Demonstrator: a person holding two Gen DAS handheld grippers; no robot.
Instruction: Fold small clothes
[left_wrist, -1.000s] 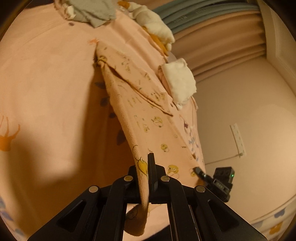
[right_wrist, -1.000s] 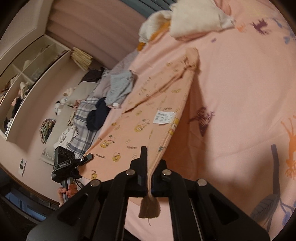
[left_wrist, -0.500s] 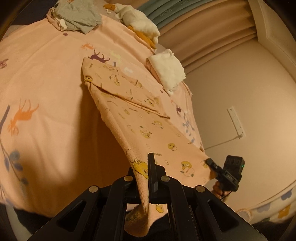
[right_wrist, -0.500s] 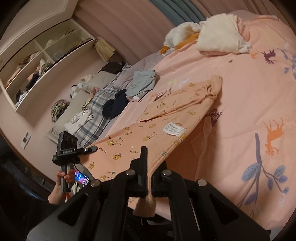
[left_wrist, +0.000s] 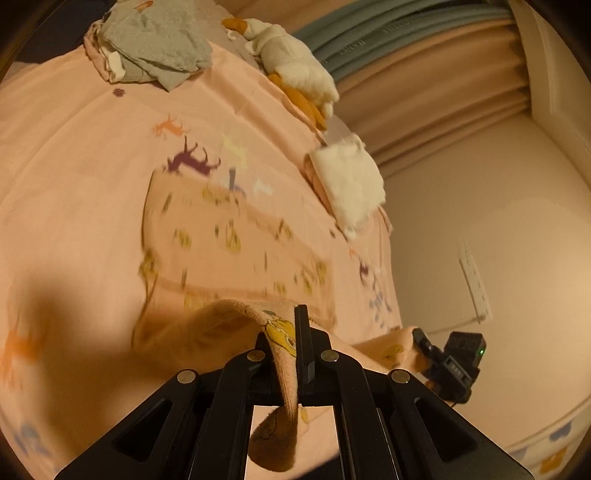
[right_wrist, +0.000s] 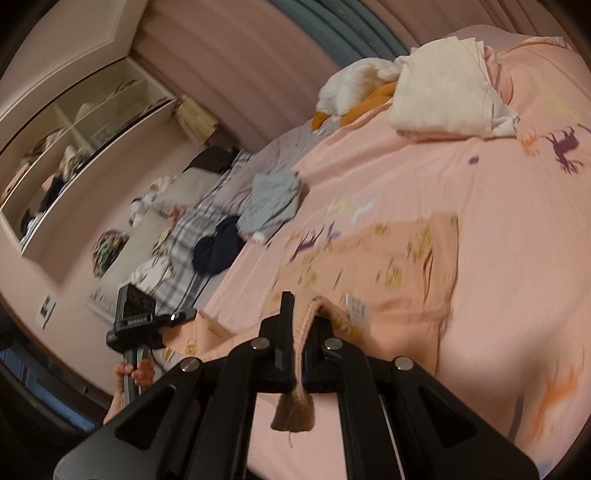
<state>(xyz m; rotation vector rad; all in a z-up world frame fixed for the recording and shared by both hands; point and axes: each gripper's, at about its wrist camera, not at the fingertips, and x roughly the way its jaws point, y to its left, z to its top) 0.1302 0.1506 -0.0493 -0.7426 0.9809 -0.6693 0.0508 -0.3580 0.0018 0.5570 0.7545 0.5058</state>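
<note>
A small peach garment with yellow cartoon prints (left_wrist: 236, 236) lies spread on the pink bedsheet (left_wrist: 74, 155), its near edge lifted. My left gripper (left_wrist: 291, 332) is shut on one near corner of it, and the cloth hangs down between the fingers. My right gripper (right_wrist: 301, 321) is shut on the other near corner of the garment (right_wrist: 399, 269), by its white label (right_wrist: 356, 308). Each gripper shows in the other's view, the right one (left_wrist: 454, 362) and the left one (right_wrist: 144, 314).
Folded white clothes (left_wrist: 351, 184) lie at the far bed edge, beside a white and orange plush toy (left_wrist: 295, 74). A grey garment (left_wrist: 159, 48) and a dark garment (right_wrist: 218, 247) lie further up the bed. Curtains (left_wrist: 424, 74) and shelves (right_wrist: 74, 147) line the walls.
Both grippers have carried the held edge forward and lower over the bed. The garment, earlier stretched up taut, now lies mostly flat with its near edge curling over.
</note>
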